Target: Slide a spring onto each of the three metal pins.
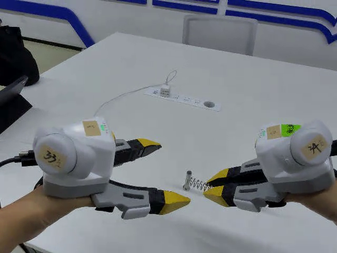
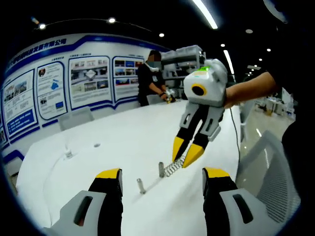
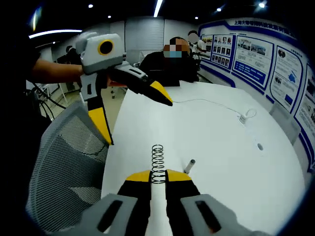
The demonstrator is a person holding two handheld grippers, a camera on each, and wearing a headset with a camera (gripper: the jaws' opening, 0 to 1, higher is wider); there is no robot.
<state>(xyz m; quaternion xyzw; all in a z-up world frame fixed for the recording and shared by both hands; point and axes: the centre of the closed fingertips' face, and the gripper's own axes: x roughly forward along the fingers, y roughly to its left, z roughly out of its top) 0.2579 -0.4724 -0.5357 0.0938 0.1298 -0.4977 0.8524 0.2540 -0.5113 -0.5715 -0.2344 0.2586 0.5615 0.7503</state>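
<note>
Now your right gripper (image 1: 209, 187) is clamped on a spring (image 1: 199, 184) just beside a pin (image 1: 187, 180), left gripper (image 1: 172, 171) spread empty; next, I'd judge, thread the coil over that pin.

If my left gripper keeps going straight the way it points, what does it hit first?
Probably the nearer metal pin, standing just ahead between its open jaws; the second pin and the spring in the right gripper lie beyond. Height is unclear, so it might pass over.
</note>
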